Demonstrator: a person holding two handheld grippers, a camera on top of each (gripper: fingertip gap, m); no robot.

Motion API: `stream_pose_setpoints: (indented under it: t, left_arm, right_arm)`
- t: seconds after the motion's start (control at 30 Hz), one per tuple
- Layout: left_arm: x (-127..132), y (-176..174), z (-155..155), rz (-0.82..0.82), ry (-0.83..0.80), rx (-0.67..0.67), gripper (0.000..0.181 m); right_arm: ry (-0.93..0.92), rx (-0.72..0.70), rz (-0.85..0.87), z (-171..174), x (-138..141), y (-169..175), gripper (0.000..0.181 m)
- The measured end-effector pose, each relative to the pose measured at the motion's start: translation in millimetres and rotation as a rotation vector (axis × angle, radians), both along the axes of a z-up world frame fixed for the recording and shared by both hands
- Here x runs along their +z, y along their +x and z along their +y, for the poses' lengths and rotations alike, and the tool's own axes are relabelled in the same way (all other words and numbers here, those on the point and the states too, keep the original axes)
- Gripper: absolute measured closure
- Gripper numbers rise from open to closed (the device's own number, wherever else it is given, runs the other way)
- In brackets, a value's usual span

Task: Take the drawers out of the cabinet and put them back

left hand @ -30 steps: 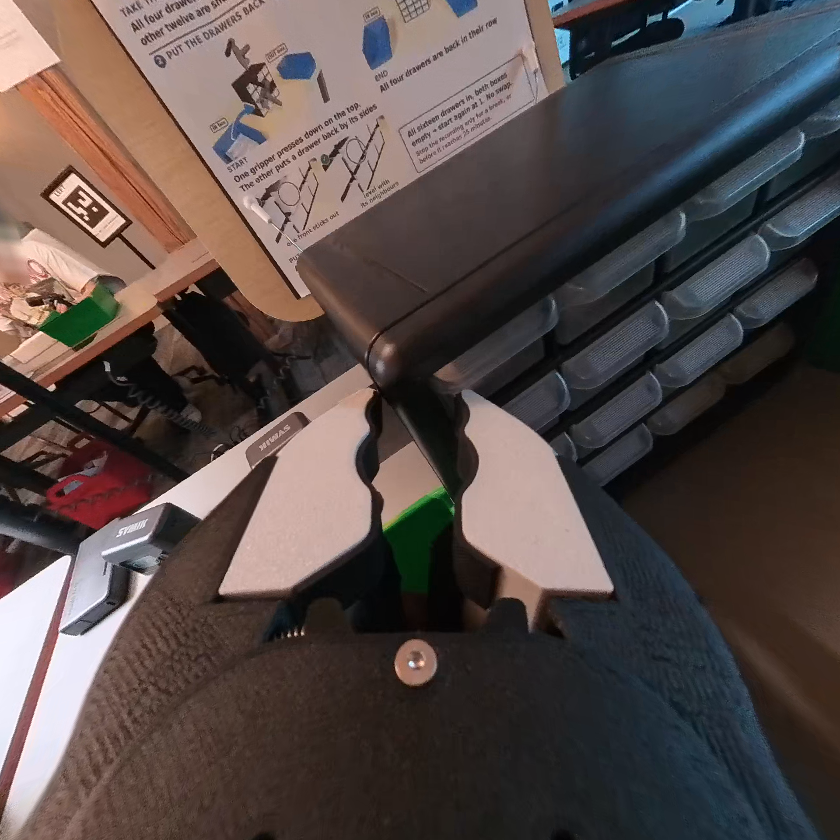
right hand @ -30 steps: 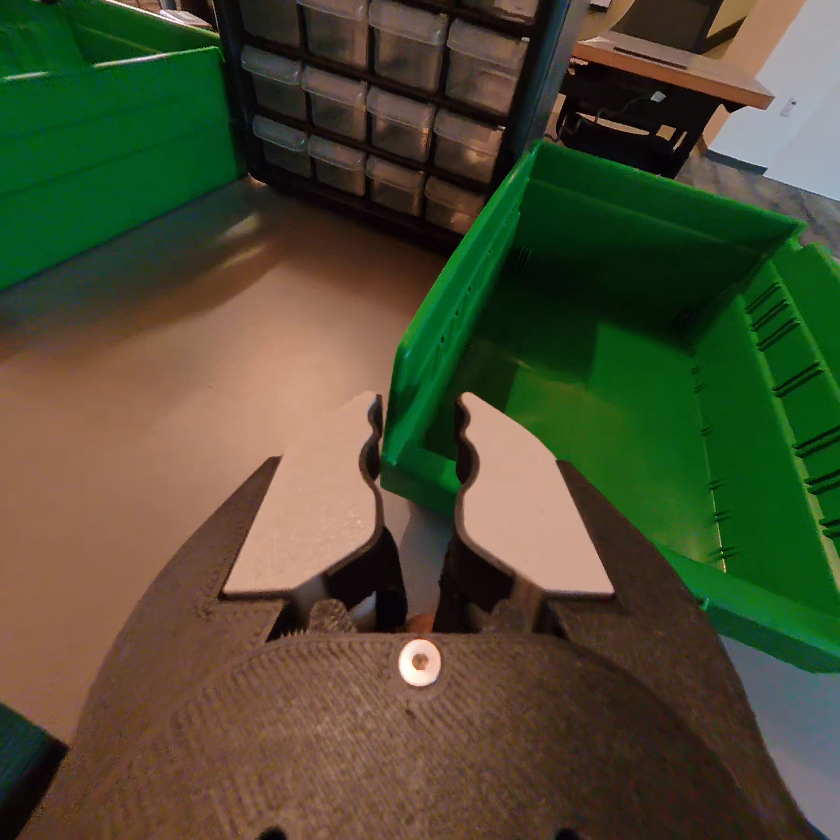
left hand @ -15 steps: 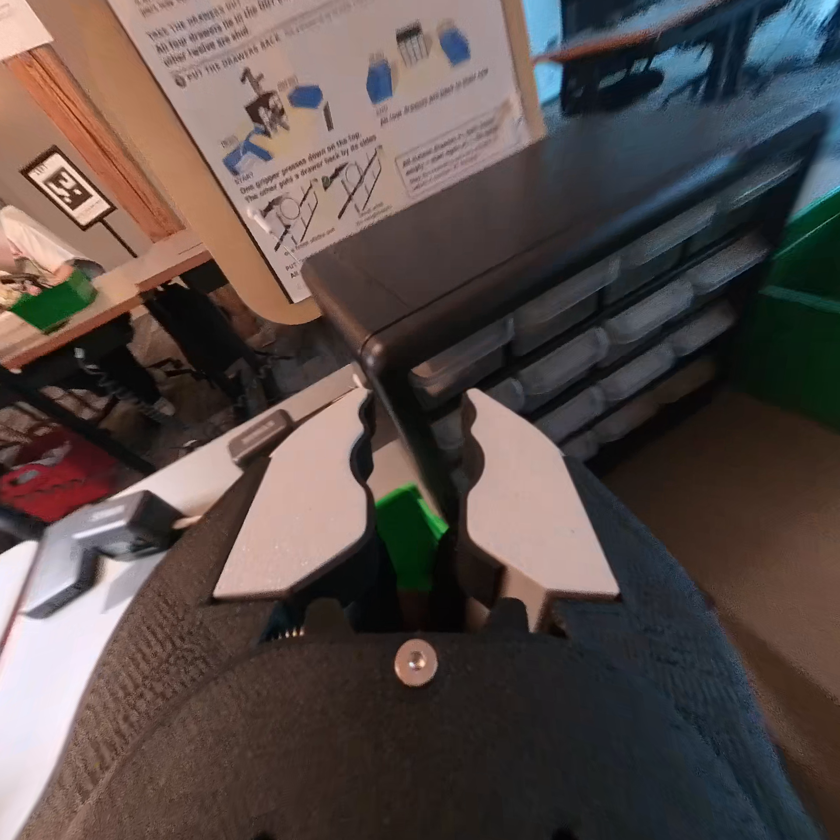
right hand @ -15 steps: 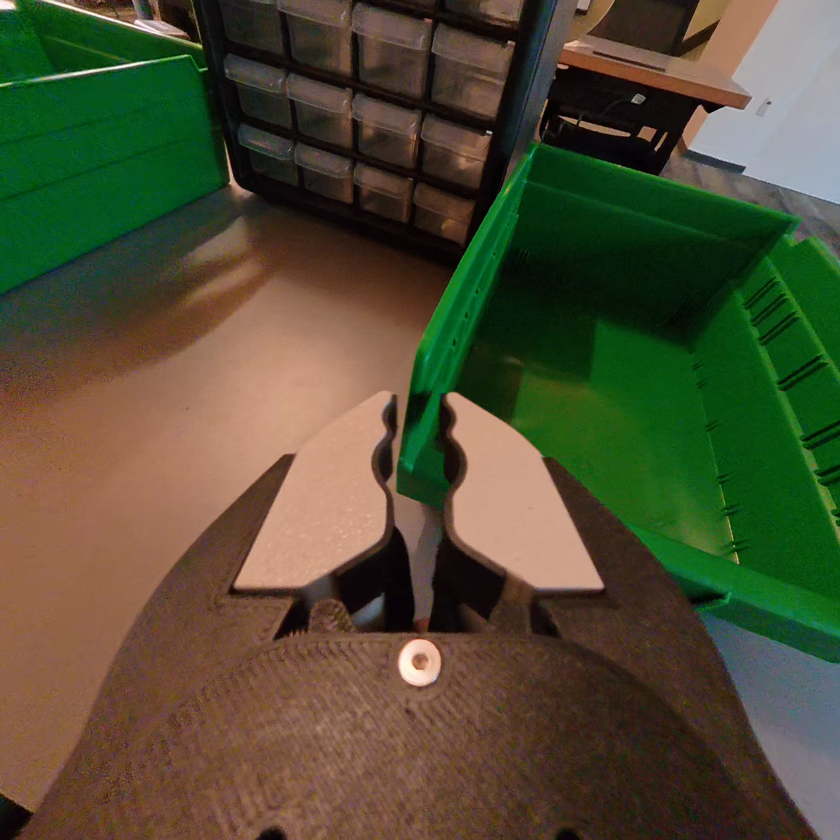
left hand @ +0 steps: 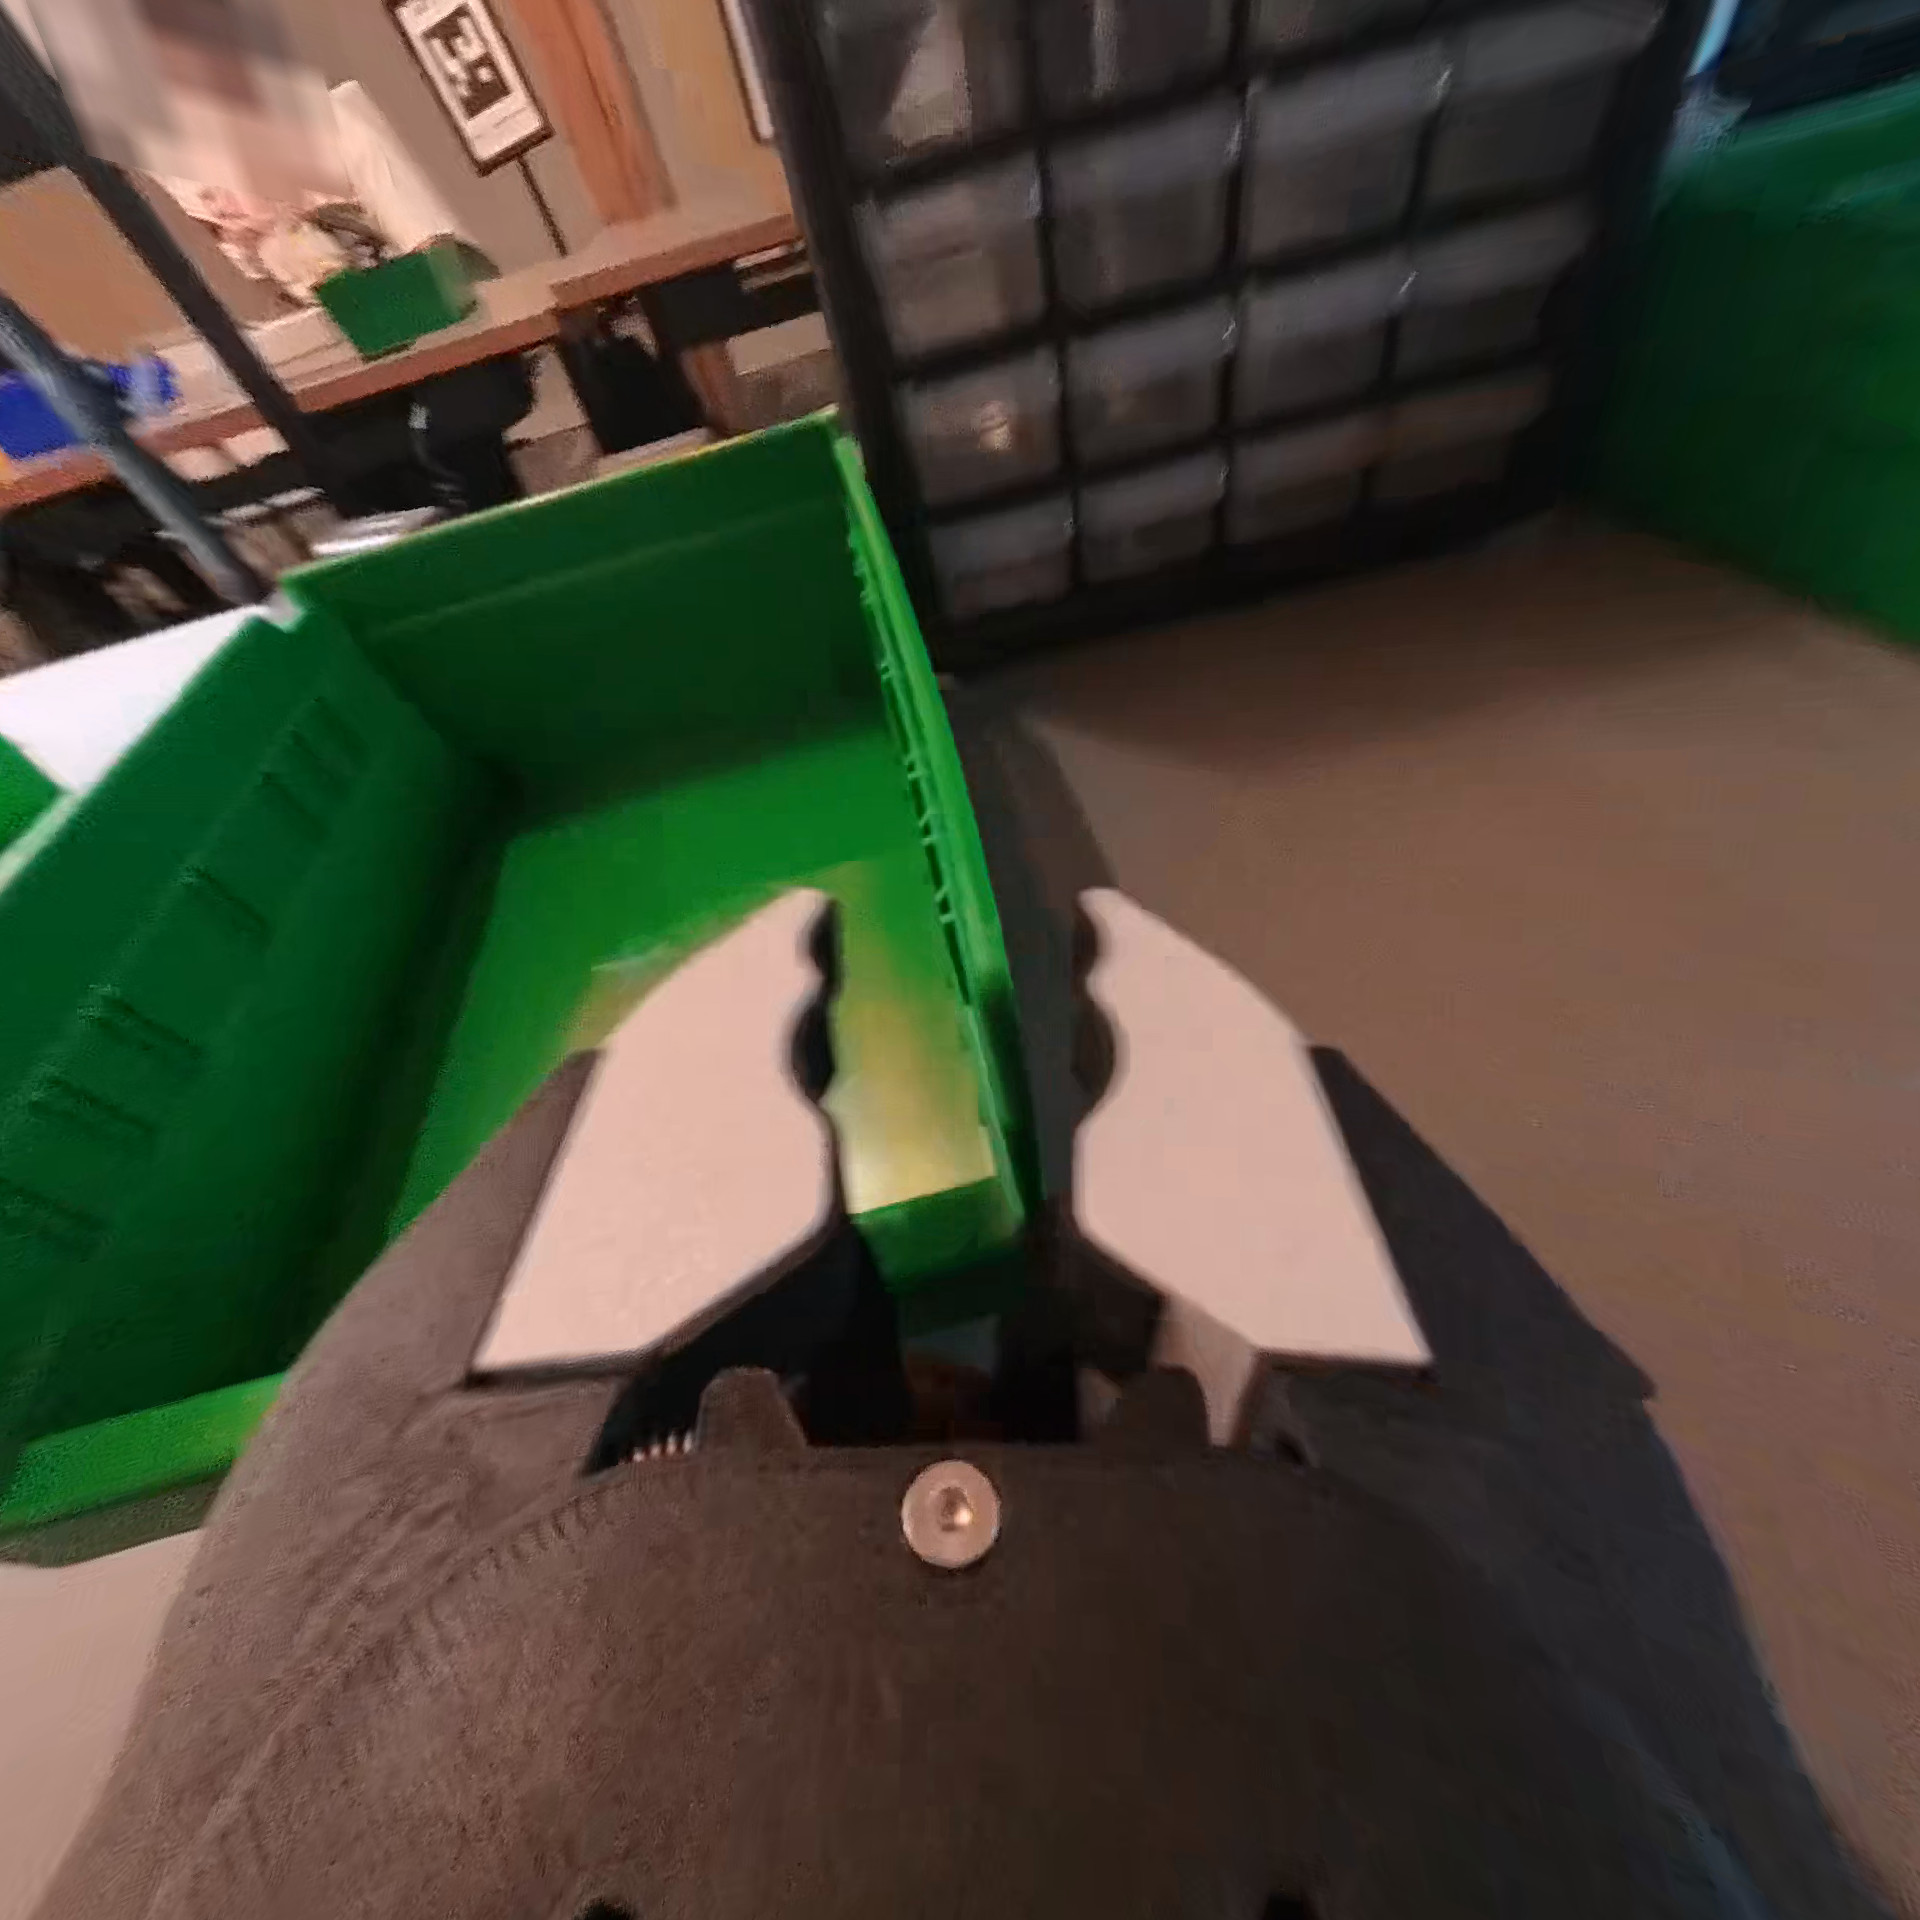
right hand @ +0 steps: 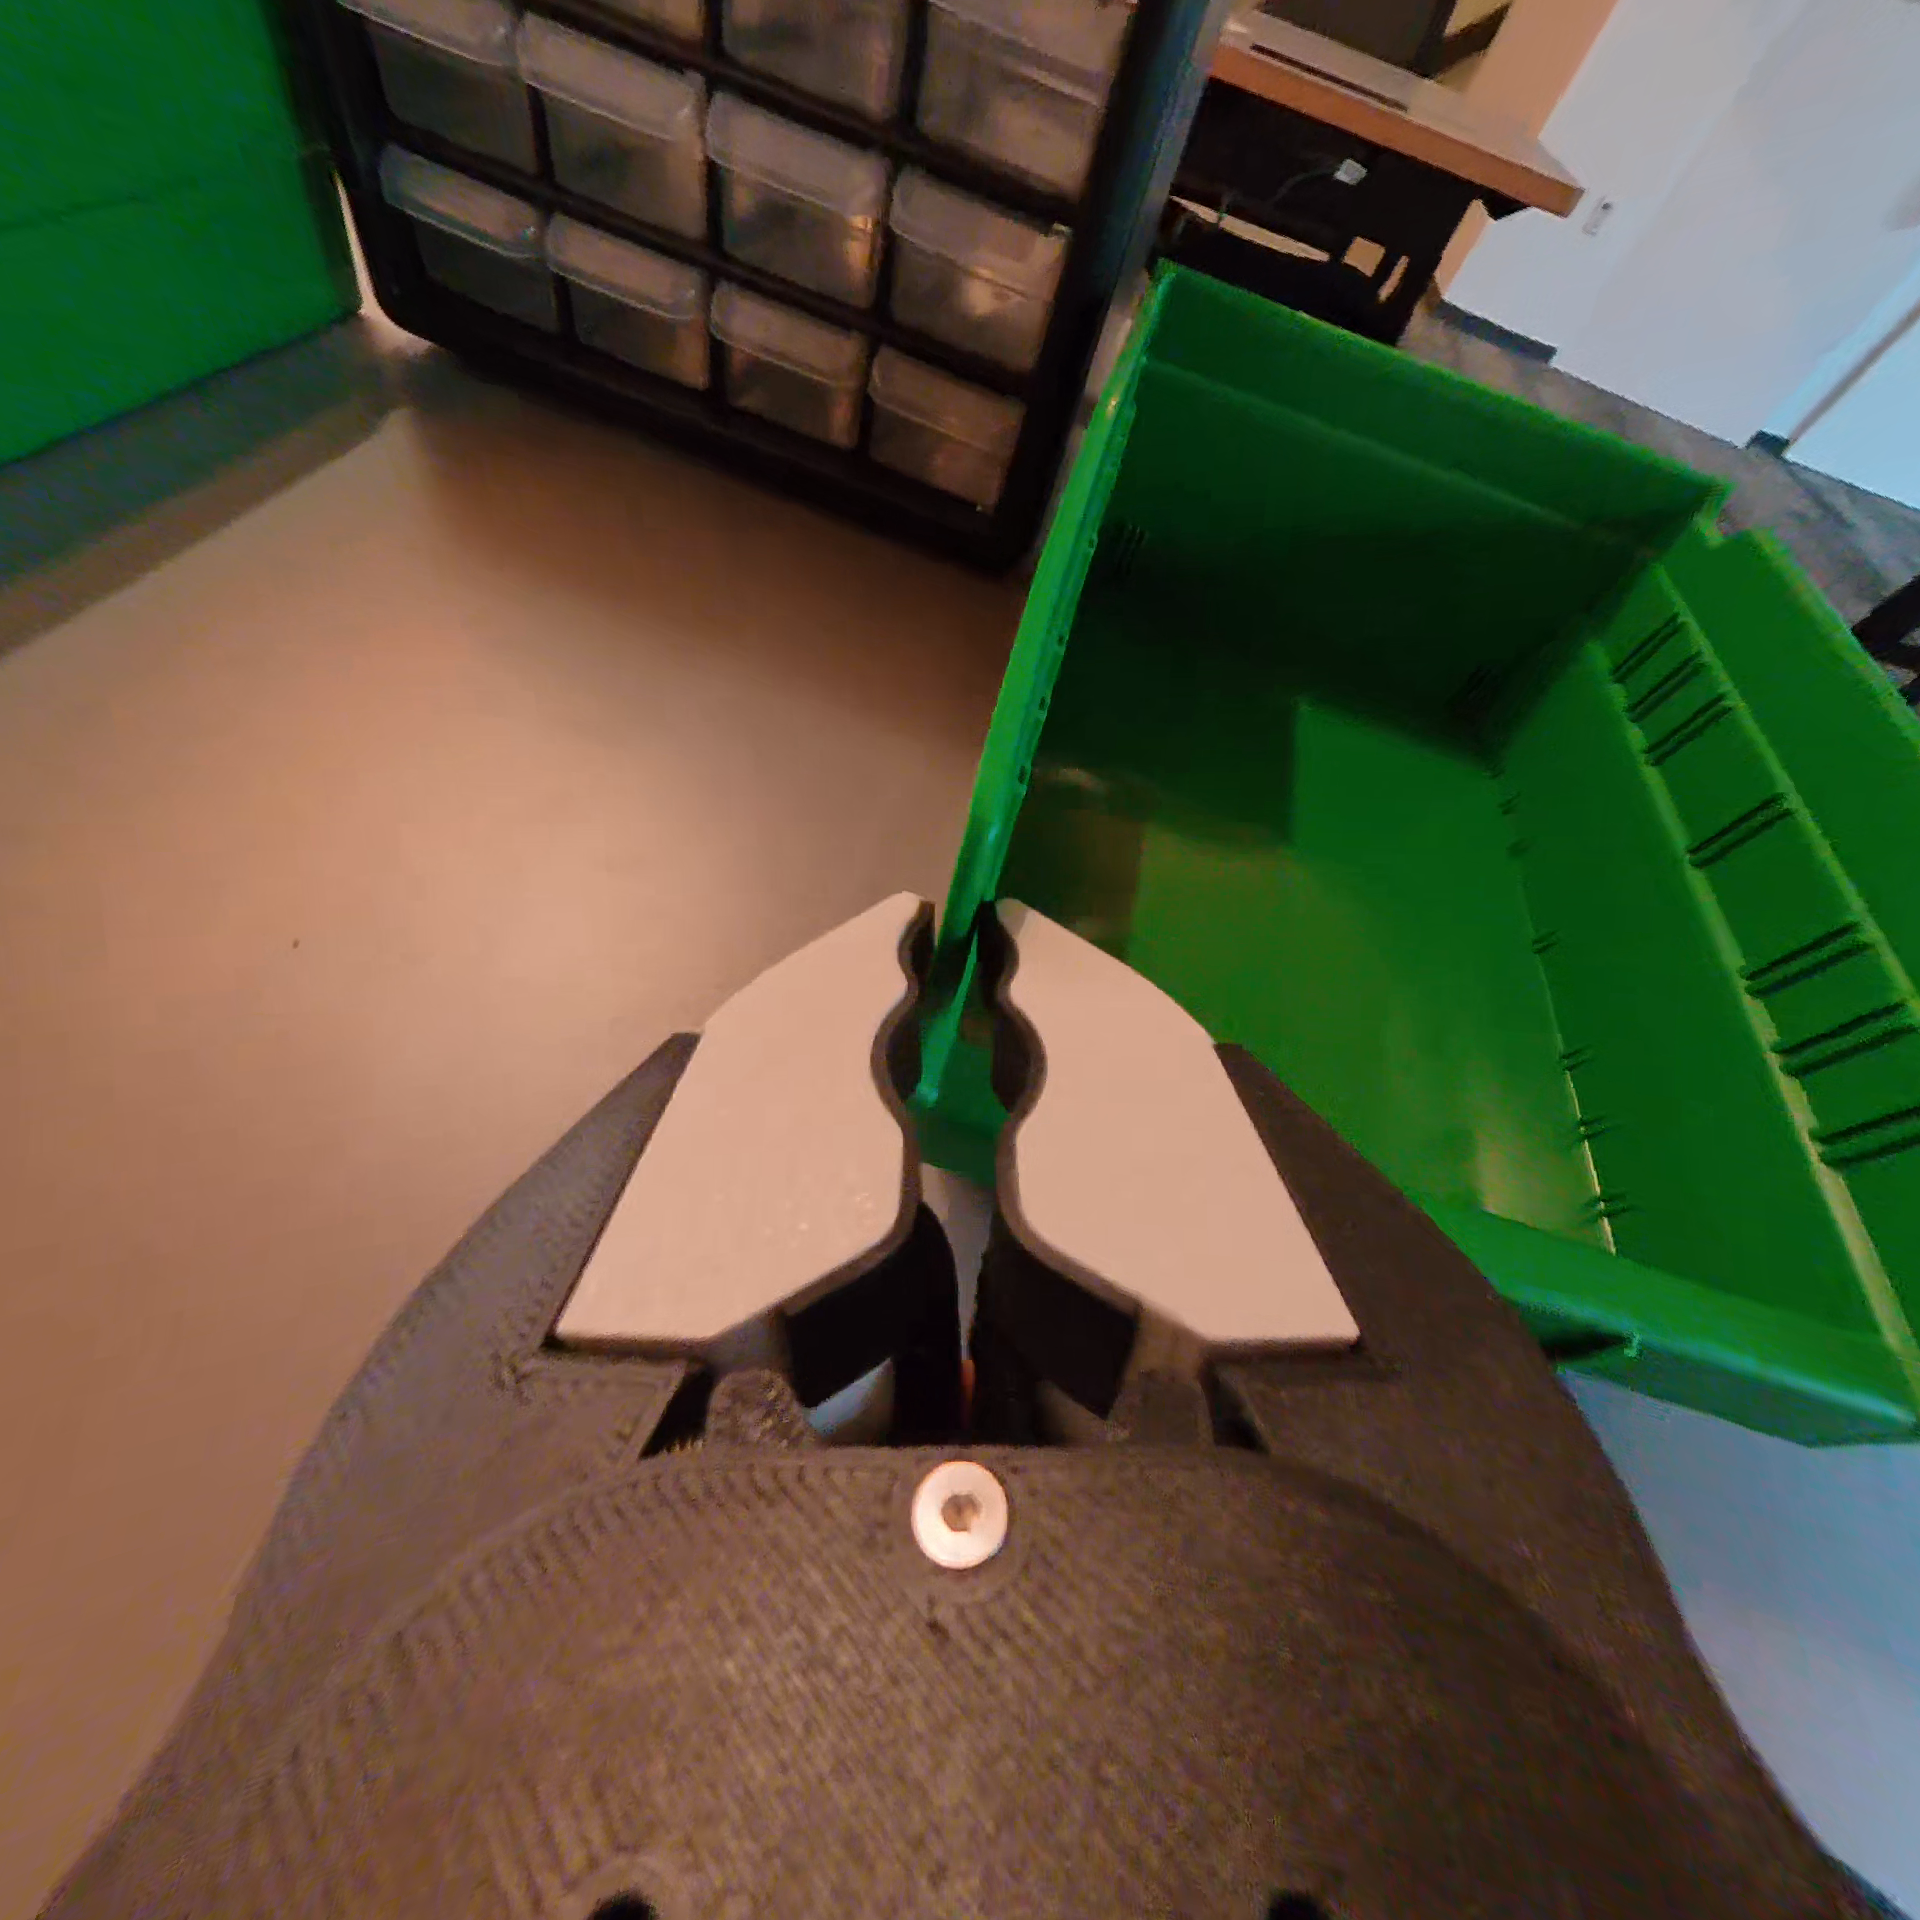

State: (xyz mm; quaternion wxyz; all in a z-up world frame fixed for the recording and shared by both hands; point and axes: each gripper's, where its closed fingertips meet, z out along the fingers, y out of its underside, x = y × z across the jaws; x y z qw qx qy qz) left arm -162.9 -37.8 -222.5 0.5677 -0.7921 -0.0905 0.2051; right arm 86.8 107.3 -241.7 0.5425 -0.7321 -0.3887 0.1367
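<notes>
Wooden desks (left hand: 540,312) stand behind; white wall (right hand: 1714,208) at right.

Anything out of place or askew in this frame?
Yes: the right gripper is shut on the side wall of a green bin, which sits tilted rather than flat, not on a drawer. The cabinet drawers all look seated.

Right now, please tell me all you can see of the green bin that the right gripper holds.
The bin is glossy green plastic, open-topped and empty, with slotted inner walls. It sits tilted at the cabinet's right. The right gripper is shut on the wall corner nearest the camera, a grey finger on each side. Whether it touches the cabinet is unclear.
</notes>
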Motion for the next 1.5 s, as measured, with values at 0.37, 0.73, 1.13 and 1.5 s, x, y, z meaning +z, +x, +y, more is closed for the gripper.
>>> stream_pose_setpoints:
  t: [0.37,0.73,1.13,1.5]
  left_arm:
    - [1,-29,-9,0.026,-0.034,0.138,0.177]
    - [0,-55,-21,0.044,-0.043,0.209,0.177]
    - [1,-62,-25,0.0,-0.007,0.117,0.178]
    - [1,-70,-30,-0.029,0.014,0.093,0.178]
  right_arm:
    - [0.002,-0.163,0.011,18,0,24,0.177]
    - [-0.03,-0.281,-0.018,36,-1,44,0.176]
    - [-0.049,-0.375,-0.013,54,-2,77,0.177]
    - [-0.046,-0.365,-0.005,55,-2,83,0.177]
